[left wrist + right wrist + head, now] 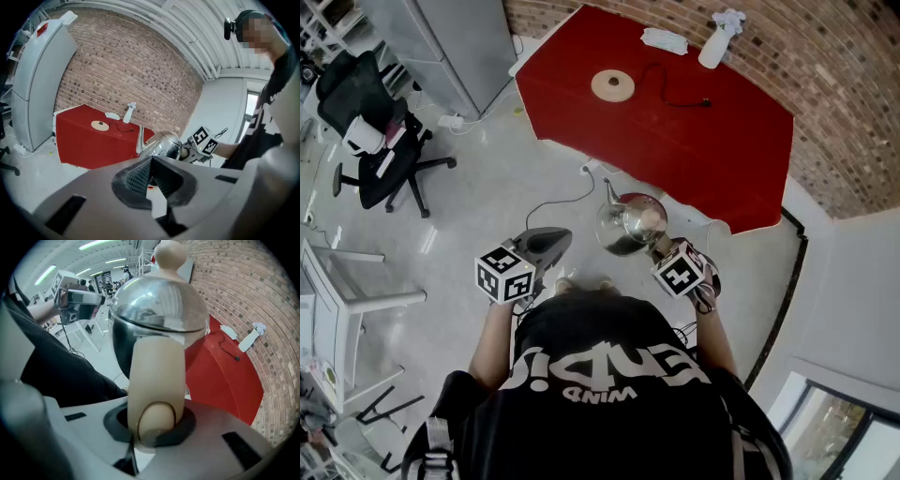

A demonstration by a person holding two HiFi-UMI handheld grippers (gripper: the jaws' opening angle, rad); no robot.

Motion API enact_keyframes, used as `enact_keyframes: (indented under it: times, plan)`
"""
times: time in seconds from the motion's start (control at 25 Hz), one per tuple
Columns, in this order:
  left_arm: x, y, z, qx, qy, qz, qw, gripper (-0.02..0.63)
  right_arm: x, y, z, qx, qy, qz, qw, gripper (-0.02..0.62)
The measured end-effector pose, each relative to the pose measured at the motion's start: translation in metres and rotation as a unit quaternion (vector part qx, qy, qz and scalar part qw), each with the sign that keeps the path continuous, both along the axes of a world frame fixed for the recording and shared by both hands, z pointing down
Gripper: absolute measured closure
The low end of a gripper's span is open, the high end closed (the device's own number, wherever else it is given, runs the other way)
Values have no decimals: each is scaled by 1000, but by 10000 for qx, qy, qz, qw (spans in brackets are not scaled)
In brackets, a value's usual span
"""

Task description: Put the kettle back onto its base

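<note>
A shiny chrome kettle (pixel 630 223) with a cream handle hangs in the air in front of me, above the floor and short of the red table (pixel 741 150). My right gripper (pixel 673 262) is shut on that handle (pixel 154 376), with the kettle body (pixel 159 319) and its round lid knob right above the jaws. The round tan base (pixel 612 85) lies on the far part of the table, with a black cord (pixel 675 92) running from it. My left gripper (pixel 539 246) is held to the kettle's left, shut with nothing in it. From the left gripper view the kettle (pixel 164 145) and base (pixel 99 125) are ahead.
A white spray bottle (pixel 717 42) and a white cloth (pixel 664 39) lie at the table's far edge by the brick wall. A grey cabinet (pixel 459 47) and a black office chair (pixel 380 141) stand to the left. A cable (pixel 558 199) runs over the floor.
</note>
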State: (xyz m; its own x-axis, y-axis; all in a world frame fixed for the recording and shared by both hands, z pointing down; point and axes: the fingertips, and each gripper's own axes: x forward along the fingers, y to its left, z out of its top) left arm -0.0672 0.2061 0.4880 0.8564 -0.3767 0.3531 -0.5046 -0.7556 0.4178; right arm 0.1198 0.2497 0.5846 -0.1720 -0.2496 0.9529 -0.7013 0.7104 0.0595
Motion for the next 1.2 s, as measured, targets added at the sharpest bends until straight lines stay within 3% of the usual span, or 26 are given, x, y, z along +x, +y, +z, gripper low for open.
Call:
enact_keyframes:
  times: [0.48, 0.68, 1.2]
  plan:
    - [-2, 0, 2, -67, 35, 34, 10000, 597, 0, -3, 4, -38, -14, 86, 10000, 529]
    - [-4, 0, 2, -79, 35, 47, 10000, 598, -2, -4, 2, -39, -261, 255, 9993, 529]
    - [-30, 3, 3, -136, 32, 229, 9996, 597, -9, -2, -3, -27, -262, 549, 9981, 529]
